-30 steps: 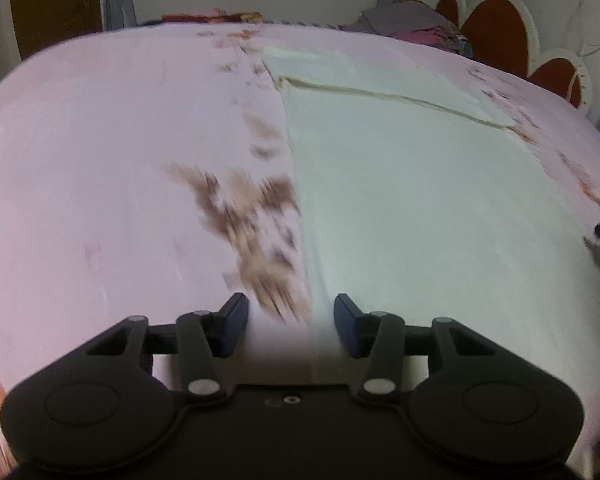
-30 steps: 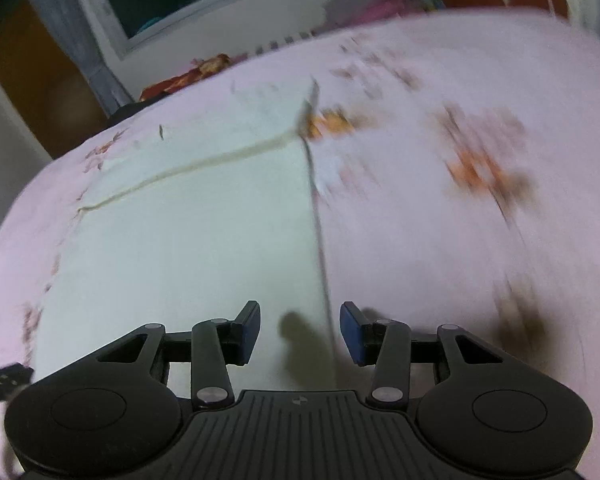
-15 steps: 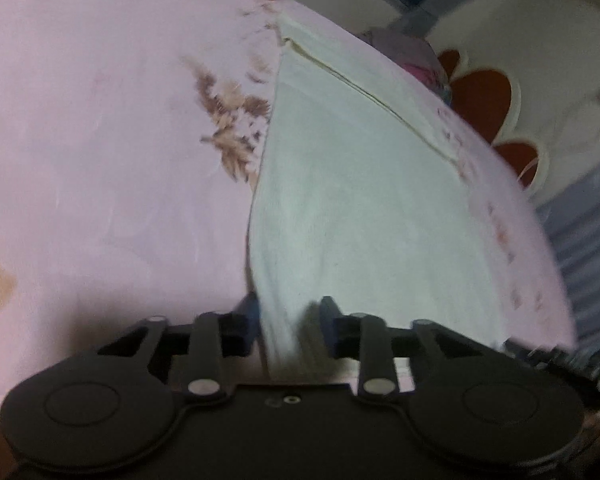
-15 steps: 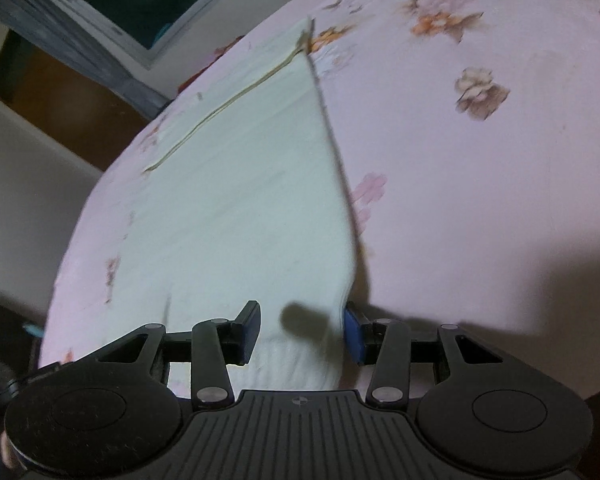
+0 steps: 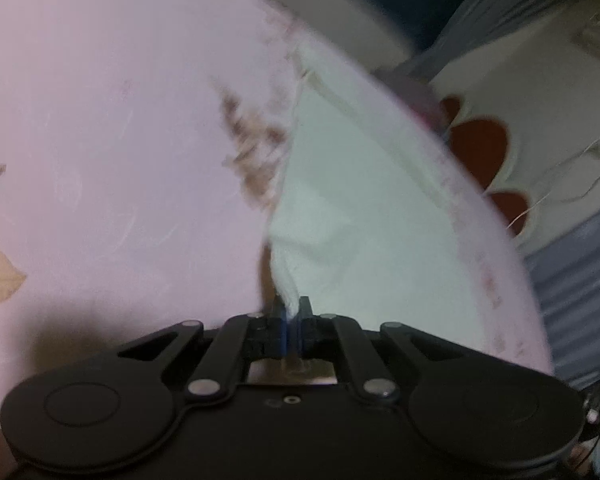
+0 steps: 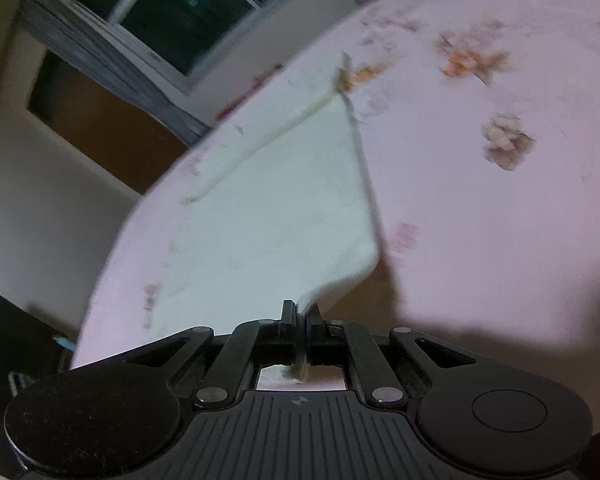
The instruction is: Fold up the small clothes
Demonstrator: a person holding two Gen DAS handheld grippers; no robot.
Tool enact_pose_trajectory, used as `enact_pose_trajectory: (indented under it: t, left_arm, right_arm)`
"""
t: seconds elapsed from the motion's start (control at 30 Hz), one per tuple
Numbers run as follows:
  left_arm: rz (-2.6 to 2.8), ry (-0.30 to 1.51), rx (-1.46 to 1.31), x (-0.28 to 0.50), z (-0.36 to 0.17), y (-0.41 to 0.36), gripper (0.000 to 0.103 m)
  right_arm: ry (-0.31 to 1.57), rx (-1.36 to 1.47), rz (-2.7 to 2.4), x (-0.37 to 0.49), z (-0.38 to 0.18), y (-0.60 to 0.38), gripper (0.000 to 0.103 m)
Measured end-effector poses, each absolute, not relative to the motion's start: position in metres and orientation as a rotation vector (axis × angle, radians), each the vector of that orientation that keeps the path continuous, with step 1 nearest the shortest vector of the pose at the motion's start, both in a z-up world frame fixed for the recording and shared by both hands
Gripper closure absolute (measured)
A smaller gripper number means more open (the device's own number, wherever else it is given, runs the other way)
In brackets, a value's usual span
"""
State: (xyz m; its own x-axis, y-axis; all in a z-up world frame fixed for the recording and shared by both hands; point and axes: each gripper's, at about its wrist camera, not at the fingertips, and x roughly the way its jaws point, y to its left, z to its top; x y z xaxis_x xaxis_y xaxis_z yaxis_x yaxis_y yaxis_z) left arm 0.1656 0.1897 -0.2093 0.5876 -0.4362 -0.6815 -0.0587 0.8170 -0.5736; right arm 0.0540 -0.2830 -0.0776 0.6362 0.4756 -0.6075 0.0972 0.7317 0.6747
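I hold my left claw (image 5: 291, 307) and right claw (image 6: 301, 312) clamped on the near corners of the pale garment (image 6: 268, 216) lying on the bed (image 6: 500, 220), ready to fold it.

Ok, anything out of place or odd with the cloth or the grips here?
Nothing stands out. The left gripper and right gripper each pinch a near corner of the pale cloth, which otherwise lies flat on the pink floral sheet. Both views are blurred.
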Motion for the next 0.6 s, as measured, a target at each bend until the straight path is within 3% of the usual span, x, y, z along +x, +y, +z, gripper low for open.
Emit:
enact_pose_trajectory:
  t: [0.17,0.6]
  left_arm:
    - [-0.243,0.897,-0.603,0.166,-0.201,0.187,0.099]
    - [-0.302,0.695,-0.555,0.238,-0.116,0.167,0.099]
  right_arm:
    - [0.86,0.792,0.232,0.052,-0.082,-0.29,0.1]
    - [0.671,0.708,0.267,0.134,-0.008,-0.295,0.1]
